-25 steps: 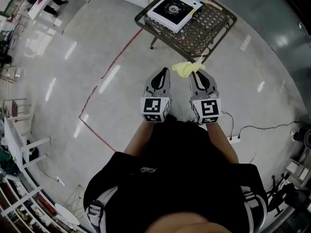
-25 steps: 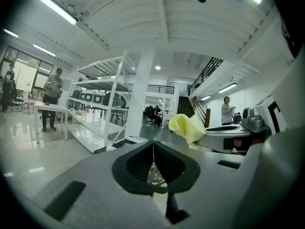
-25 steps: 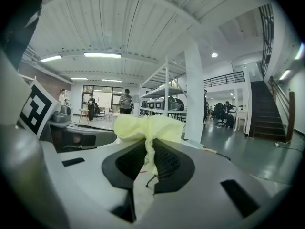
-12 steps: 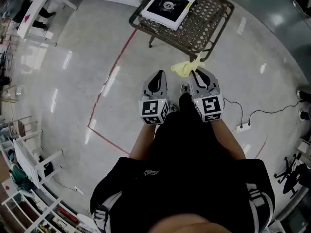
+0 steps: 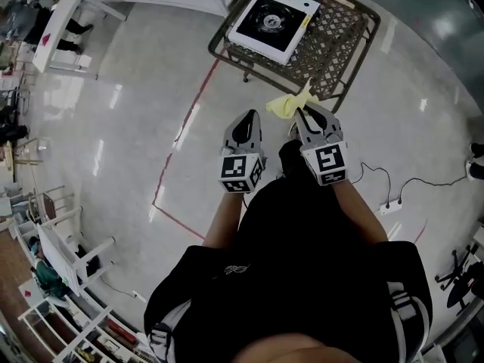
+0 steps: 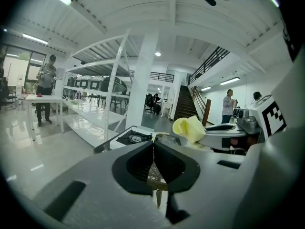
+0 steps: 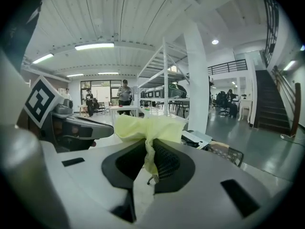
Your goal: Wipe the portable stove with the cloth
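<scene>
- Bright, even indoor light comes from ceiling strip lamps point(image 7: 94, 46).
- White glare streaks lie on the glossy floor point(image 5: 113, 150), left of the stove point(image 5: 274, 20).
- Every view shows fisheye bending and black corners.

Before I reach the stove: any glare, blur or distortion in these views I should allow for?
Head view: heavy fisheye curve and streaks of lamp glare on the floor, but the stove is sharp and glare-free. Left gripper view: the stove is small and low, with a dark round vignette at the corners. Right gripper view: the cloth sits across the centre and hides most of what lies ahead.
</scene>
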{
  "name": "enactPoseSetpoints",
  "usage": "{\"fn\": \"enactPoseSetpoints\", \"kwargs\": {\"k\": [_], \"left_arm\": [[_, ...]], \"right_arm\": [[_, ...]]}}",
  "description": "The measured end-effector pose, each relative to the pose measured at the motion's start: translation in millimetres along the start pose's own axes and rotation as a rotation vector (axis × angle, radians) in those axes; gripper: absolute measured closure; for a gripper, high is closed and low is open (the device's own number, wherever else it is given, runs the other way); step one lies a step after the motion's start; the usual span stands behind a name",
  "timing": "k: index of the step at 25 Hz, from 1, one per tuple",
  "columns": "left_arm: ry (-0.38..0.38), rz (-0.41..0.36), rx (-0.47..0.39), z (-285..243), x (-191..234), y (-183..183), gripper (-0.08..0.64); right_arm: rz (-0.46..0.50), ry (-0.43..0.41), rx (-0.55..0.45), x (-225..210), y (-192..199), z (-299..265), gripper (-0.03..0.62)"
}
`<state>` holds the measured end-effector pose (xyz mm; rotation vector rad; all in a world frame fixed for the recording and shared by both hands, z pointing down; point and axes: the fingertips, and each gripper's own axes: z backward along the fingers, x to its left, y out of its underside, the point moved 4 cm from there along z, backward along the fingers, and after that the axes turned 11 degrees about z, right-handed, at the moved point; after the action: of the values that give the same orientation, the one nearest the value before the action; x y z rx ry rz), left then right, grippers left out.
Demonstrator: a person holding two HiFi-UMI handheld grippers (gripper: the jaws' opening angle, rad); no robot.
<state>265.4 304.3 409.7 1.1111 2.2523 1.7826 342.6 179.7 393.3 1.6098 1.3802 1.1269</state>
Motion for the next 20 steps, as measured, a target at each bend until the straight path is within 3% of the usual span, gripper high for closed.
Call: {"fn": "enactPoseSetpoints", "kwargs": {"k": [4,9,12,20], "left_arm": [[-0.011,-0.011,0.039,-42,12,-20,0.538],[-0.038,-0.013,0.129,-101,27,-23,0.538],[-0.049,0.007,0.159,-129,34,-24,0.538],[-0.073,-0.030,0.225,-172,63,-39,0.538]], "right_arm": [[0.005,-0.052,0.029,-24,0,-33,0.551],[-0.082,-0.150,0.066,-55,14,-73,0.551],[-0.085,-0.157,0.085,-72,22,-92,0.551],[-0.111,-0.143,0.164,-105,53,-127,0.549]]}}
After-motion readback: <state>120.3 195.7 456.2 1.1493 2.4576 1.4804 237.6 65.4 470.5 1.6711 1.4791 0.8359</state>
